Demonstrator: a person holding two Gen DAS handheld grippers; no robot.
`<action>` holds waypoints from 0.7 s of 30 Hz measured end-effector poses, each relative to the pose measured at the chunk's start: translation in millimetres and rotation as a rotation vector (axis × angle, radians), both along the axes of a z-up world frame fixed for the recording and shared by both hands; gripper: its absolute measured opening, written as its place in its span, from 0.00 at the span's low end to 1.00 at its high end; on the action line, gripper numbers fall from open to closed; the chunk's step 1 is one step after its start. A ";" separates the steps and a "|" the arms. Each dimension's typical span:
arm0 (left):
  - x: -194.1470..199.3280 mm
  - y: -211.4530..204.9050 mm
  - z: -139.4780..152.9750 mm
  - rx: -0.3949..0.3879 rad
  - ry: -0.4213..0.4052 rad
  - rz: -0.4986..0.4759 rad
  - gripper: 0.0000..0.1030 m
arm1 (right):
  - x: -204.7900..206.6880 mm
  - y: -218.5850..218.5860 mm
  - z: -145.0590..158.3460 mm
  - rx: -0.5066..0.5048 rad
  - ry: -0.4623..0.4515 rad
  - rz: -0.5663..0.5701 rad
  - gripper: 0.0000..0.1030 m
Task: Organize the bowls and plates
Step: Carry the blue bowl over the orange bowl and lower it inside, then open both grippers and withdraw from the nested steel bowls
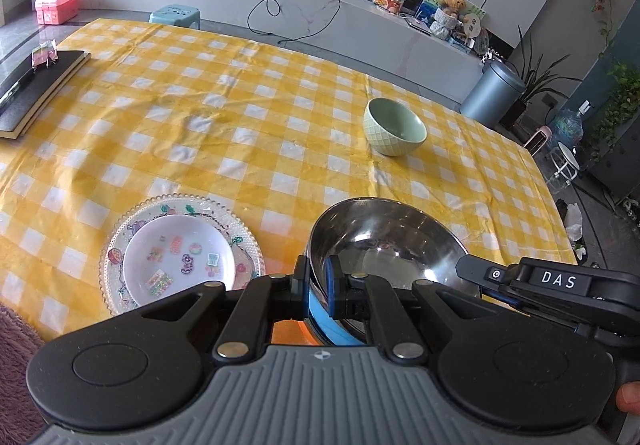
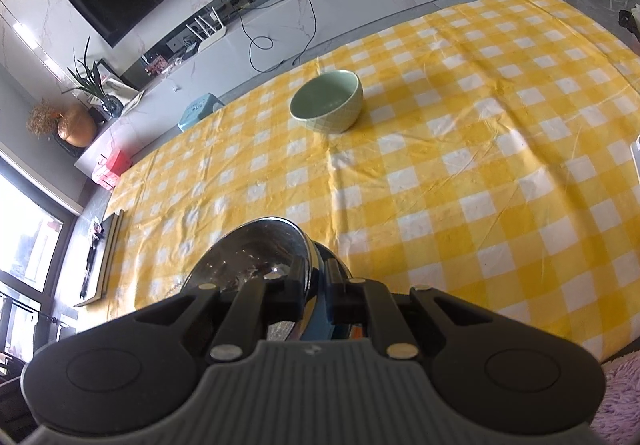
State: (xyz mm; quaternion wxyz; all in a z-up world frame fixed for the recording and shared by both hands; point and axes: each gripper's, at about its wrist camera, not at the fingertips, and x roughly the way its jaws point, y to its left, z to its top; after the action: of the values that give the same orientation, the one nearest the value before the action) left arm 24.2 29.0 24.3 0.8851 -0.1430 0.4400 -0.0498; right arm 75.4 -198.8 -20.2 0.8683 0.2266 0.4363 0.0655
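Observation:
A steel bowl [image 1: 384, 241] with a blue outside hangs just above the yellow checked cloth, held from two sides. My left gripper [image 1: 318, 279] is shut on its near-left rim. My right gripper [image 2: 316, 277] is shut on the rim of the same steel bowl [image 2: 256, 249]; in the left wrist view this right gripper [image 1: 476, 273] reaches in from the right. Left of the bowl, a small white plate [image 1: 178, 259] with stickers lies on a clear beaded plate [image 1: 248, 241]. A pale green bowl [image 1: 394, 127] [image 2: 328, 105] stands upright further back on the table.
A black book [image 1: 36, 85] lies at the table's far left edge. A purple rug [image 1: 16, 345] lies below the near edge. Beyond the table stand a blue stool [image 1: 176, 15], a grey bin [image 1: 492, 93] and a long low cabinet.

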 end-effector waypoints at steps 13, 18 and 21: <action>-0.8 -13.3 -4.4 -0.008 -0.026 -0.071 0.02 | 3.0 2.4 -7.4 -0.039 0.015 0.016 0.07; 0.8 -3.4 -3.0 -0.017 -0.031 -0.022 0.07 | 4.8 2.6 -12.8 -0.042 0.040 0.022 0.07; 1.1 1.9 -2.1 -0.016 -0.039 -0.002 0.11 | 4.1 2.4 -11.3 -0.031 0.033 0.022 0.11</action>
State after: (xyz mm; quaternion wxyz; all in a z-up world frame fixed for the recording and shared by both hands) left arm 25.4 30.9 22.2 0.8924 -0.1486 0.4223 -0.0569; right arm 79.5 -196.4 -31.6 0.8636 0.2096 0.4540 0.0644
